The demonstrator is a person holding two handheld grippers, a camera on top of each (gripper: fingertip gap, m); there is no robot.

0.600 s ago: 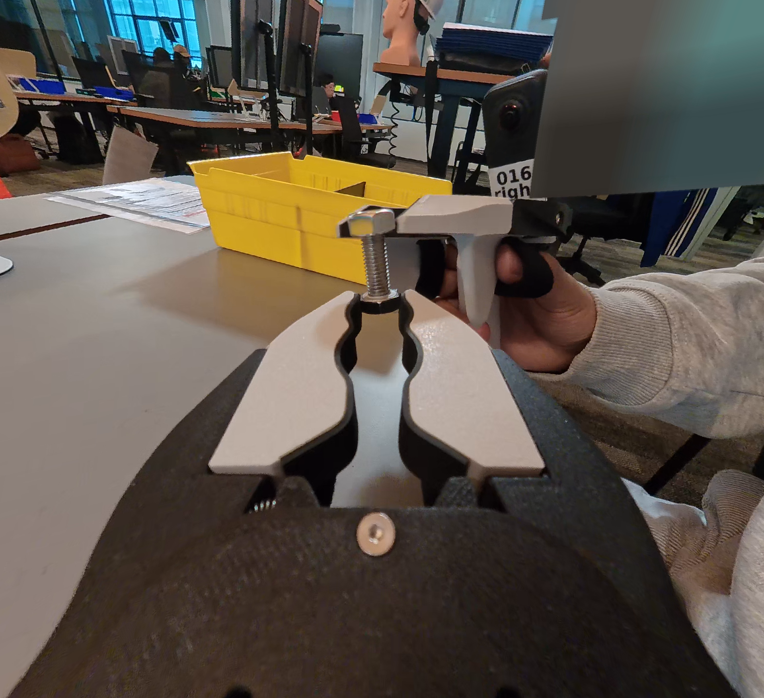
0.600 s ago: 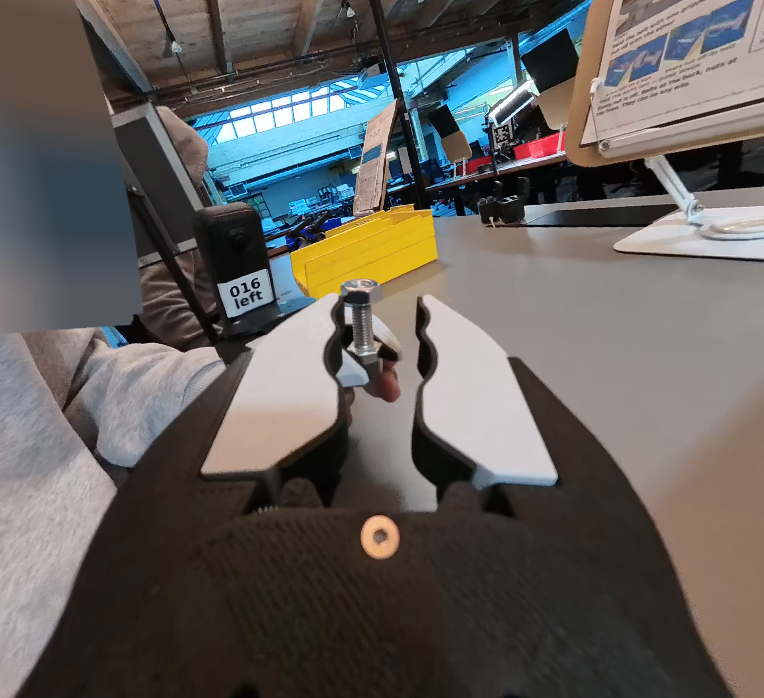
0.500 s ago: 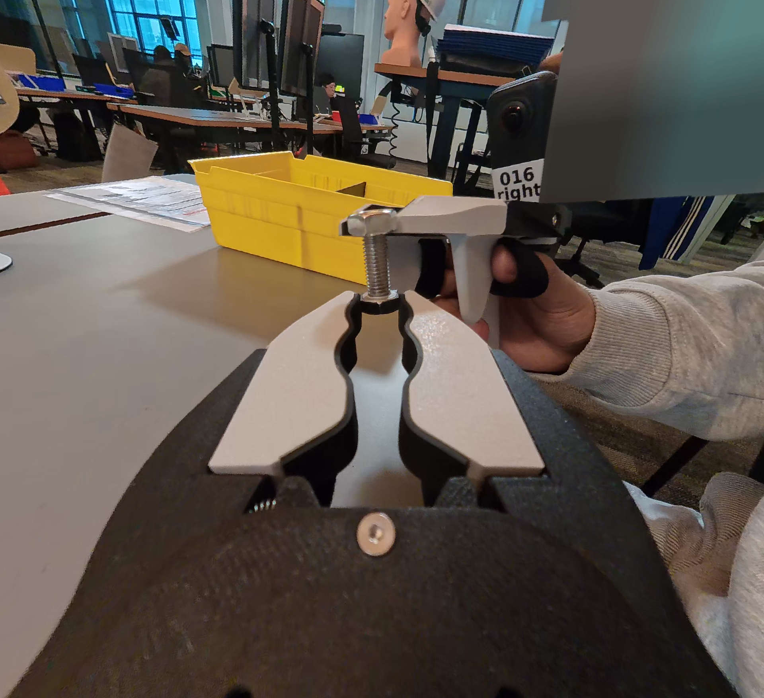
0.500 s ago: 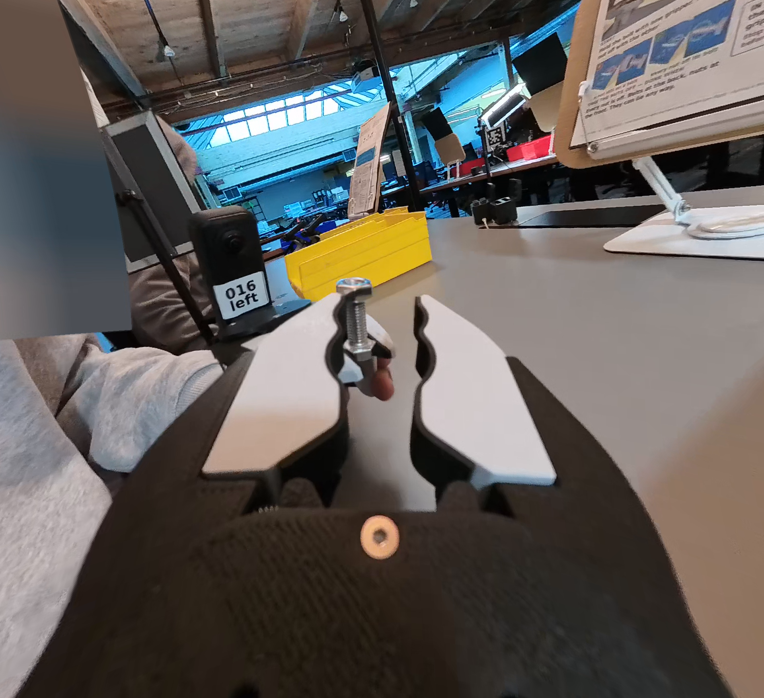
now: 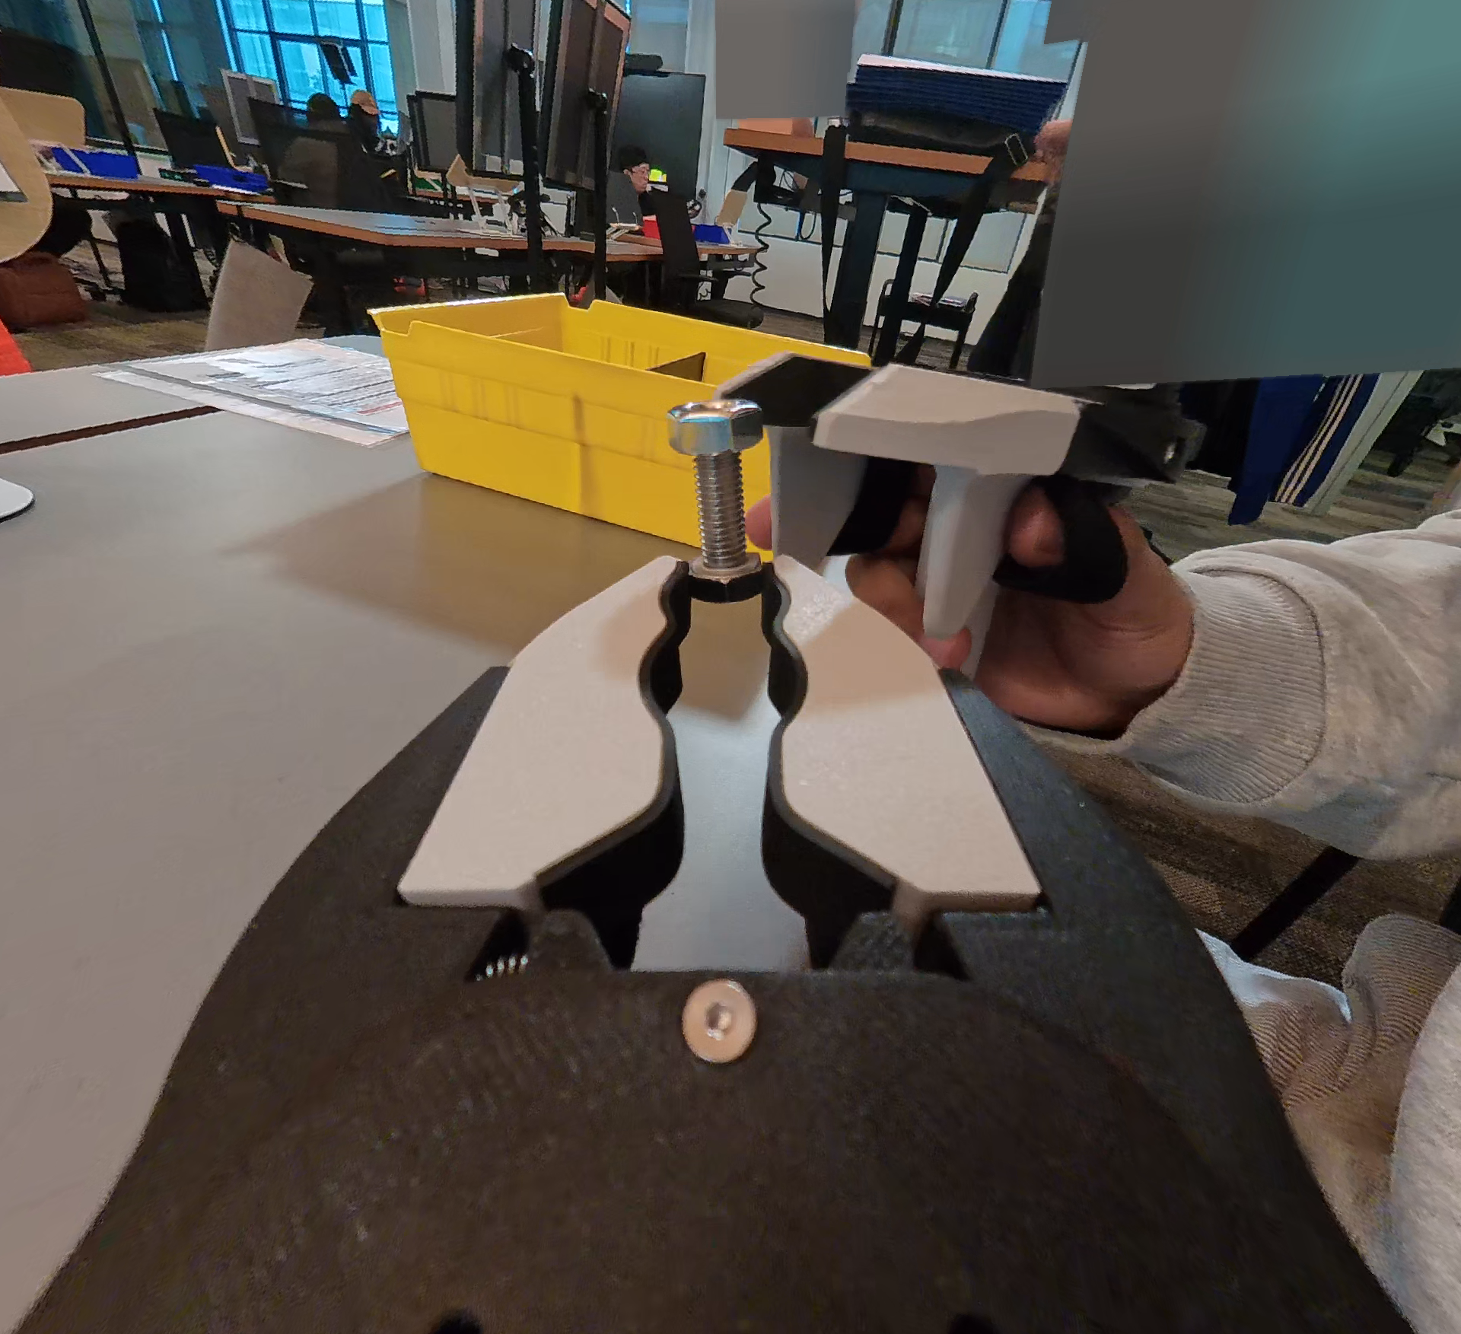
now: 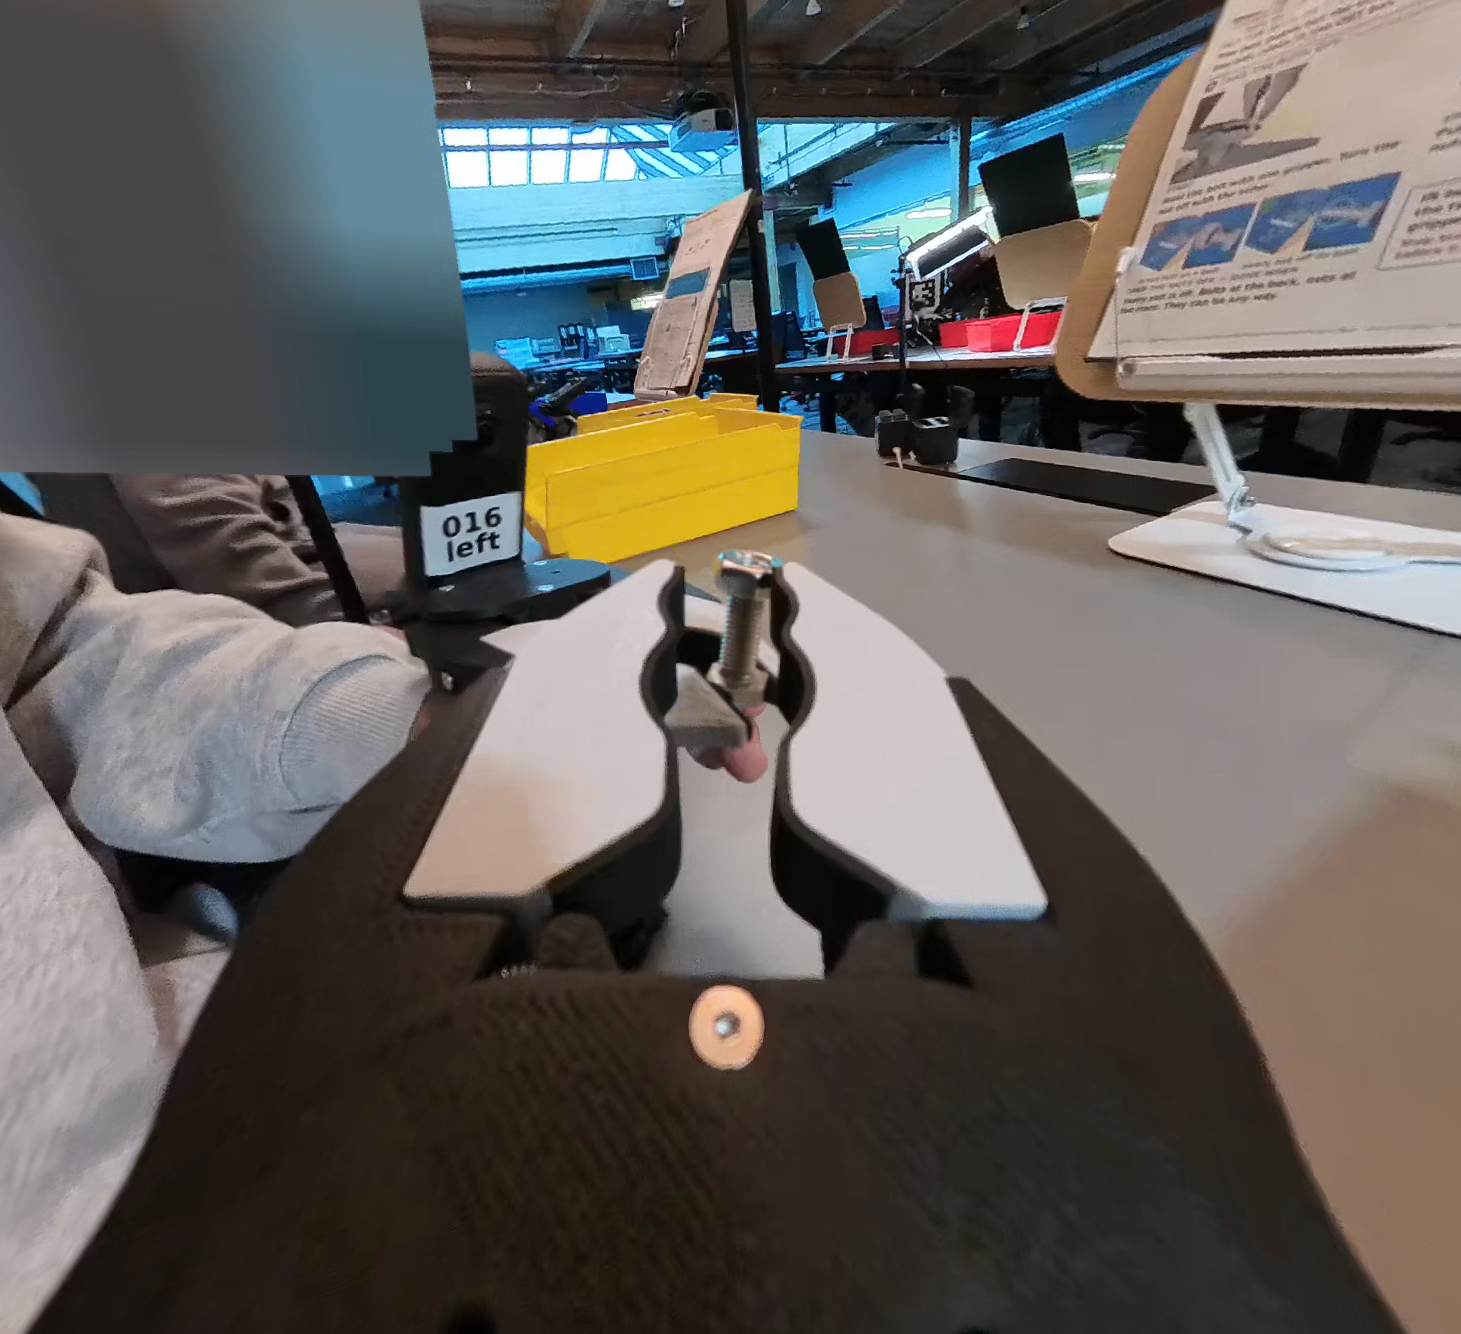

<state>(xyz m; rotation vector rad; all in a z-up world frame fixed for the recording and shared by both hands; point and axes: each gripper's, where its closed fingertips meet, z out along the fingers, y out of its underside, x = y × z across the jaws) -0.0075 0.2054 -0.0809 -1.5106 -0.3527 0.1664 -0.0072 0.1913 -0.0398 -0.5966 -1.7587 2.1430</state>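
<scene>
A steel bolt (image 5: 719, 505) stands upright with a nut (image 5: 723, 573) at its lower end. My left gripper (image 5: 723, 575) is shut on the nut and holds the bolt above the grey table (image 5: 198, 624). My right gripper (image 6: 727, 573) comes in at the bolt head (image 6: 747, 569). Its jaws stand narrowly apart, with the head at the tips near the right finger and a gap on the left. In the left wrist view the right gripper (image 5: 790, 410) sits just right of the bolt head (image 5: 714, 426), held by a hand (image 5: 1067, 632).
A yellow bin (image 5: 553, 410) stands on the table behind the bolt; it also shows in the right wrist view (image 6: 672, 474). A document stand (image 6: 1304, 189) on a white base (image 6: 1304, 561) is at the right. A printed sheet (image 5: 277, 379) lies far left. The table edge runs close on the right. My left and right fingertips are right by each other.
My right gripper has shifted so the bolt head sits between its fingertips instead of by the left finger, and its jaws have narrowed. The left gripper still holds the nut.
</scene>
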